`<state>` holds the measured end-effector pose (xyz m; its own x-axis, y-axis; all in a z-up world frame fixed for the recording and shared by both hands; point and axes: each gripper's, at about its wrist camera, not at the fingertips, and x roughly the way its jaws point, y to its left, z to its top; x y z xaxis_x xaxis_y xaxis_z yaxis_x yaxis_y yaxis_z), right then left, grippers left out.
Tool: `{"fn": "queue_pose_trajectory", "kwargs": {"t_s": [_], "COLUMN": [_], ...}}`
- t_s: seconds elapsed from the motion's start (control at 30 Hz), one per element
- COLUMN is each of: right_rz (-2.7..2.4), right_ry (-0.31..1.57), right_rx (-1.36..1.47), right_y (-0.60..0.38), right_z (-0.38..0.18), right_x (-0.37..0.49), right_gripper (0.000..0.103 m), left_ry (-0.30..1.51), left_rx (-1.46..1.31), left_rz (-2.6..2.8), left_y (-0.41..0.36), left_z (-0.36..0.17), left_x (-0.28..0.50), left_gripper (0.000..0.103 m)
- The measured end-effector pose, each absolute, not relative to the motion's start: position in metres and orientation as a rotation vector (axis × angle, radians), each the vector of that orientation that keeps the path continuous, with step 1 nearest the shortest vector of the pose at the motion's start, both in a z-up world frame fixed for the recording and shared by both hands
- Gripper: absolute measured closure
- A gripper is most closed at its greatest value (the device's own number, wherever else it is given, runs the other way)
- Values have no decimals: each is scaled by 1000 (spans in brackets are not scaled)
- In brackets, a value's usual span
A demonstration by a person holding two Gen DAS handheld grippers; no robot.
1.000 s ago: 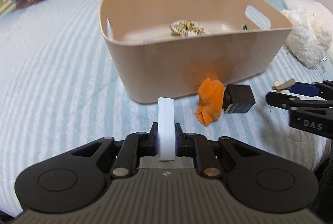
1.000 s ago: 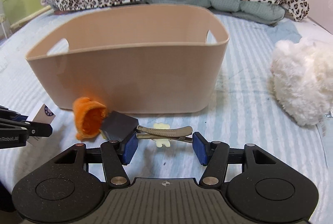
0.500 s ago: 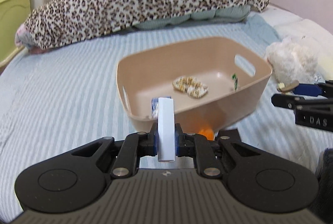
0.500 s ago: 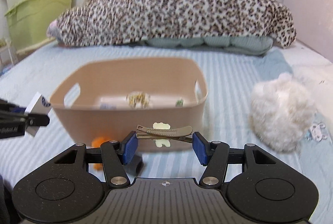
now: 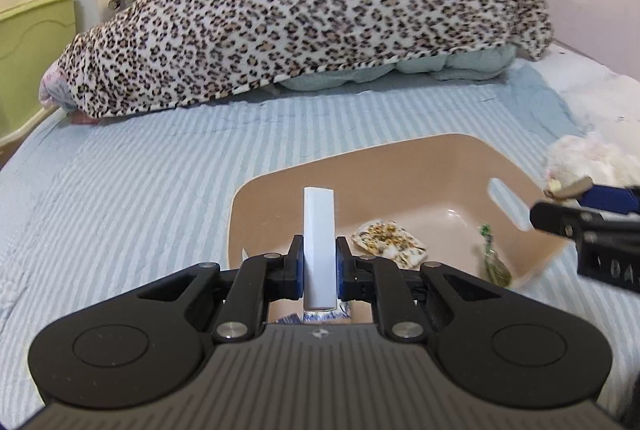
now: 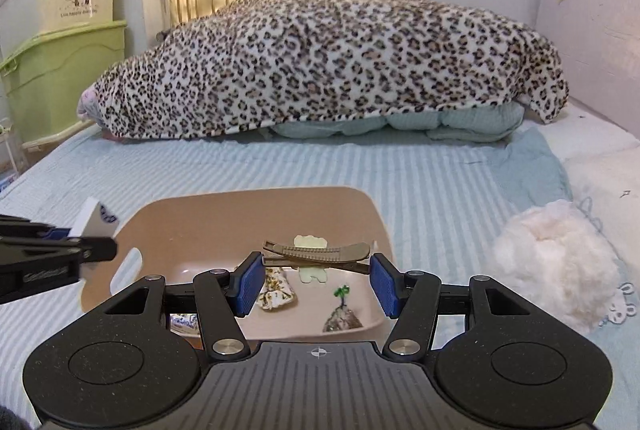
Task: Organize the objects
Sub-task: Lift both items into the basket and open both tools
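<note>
My left gripper [image 5: 319,266] is shut on a flat white box [image 5: 319,230], held upright above the near left part of the beige bin [image 5: 420,162]. My right gripper [image 6: 316,276] is shut on a tan hair clip [image 6: 320,252] with a pale charm, held crosswise above the bin [image 6: 248,202]. Inside the bin lie a floral pouch [image 6: 276,290], a small packet with a green tie [image 6: 342,314] and a blue-and-white item [image 6: 182,322]. The left gripper with its box also shows at the left of the right wrist view [image 6: 94,230].
The bin stands on a striped light-blue bed [image 5: 120,182]. A white fluffy toy [image 6: 556,262] lies right of the bin. A leopard-print blanket [image 6: 328,62] is heaped at the far end. Green storage boxes [image 6: 60,78] stand left of the bed.
Both grippers have risen from beside the bin's front wall to above the bin, each keeping its hold. The orange cloth and dark box in front of the bin have dropped from view.
</note>
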<state>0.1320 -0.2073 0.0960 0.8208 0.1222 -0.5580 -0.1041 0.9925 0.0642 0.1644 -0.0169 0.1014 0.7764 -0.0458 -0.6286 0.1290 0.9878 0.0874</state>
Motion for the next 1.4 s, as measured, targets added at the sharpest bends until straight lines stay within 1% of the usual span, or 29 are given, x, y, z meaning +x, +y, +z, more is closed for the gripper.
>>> {"fn": "queue_pose_trajectory", "kwargs": {"t_s": [0.13,0.4,0.47,0.63,0.67,0.73,0.77,0.8,0.83,0.9,0.97,1.03,1.1,1.27,1.4], "right_rz": [117,100,100,102,98,92,92,93,94,96,99,99,101,99,99], "right_ry": [622,739,775,779,779,765,760,756,750,740,726,718,717,735,780], "right_rx": [-6,-37,-51,-108,-105,-96,-90,-80,-68,-51,-40,-41,-48,-69,-64], "right_y": [-196,-187,-184,-180,-181,-184,-186,-188,-190,-192,-194,-196,-197,-204,-211], "right_z": [81,43,34,30,32,38,42,46,51,60,68,75,78,76,64], "right_x": [152,190,194,191,190,186,184,182,178,171,162,151,140,115,101], "right_gripper": [49,49,49,49,42,40,38,34,33,27,25,22,16,13,13], "left_ry": [724,886,894,898,892,871,863,849,828,807,796,789,785,795,821], "left_rx": [146,171,191,164,165,157,156,156,153,145,133,129,136,150,161], "left_rz": [-53,-28,-22,-40,-41,-51,-38,-22,-14,-9,-14,-25,-37,-60,-87], "left_y": [-18,-14,-15,-15,-15,-14,-14,-13,-12,-9,-6,-4,-3,-1,-1], "left_z": [83,34,27,26,29,35,40,44,49,60,69,77,82,86,80], "left_x": [191,227,227,225,223,219,215,212,208,200,191,182,171,144,126], "left_gripper": [87,87,87,85,75,64,46,32,29,29,28,25,23,22,22]}}
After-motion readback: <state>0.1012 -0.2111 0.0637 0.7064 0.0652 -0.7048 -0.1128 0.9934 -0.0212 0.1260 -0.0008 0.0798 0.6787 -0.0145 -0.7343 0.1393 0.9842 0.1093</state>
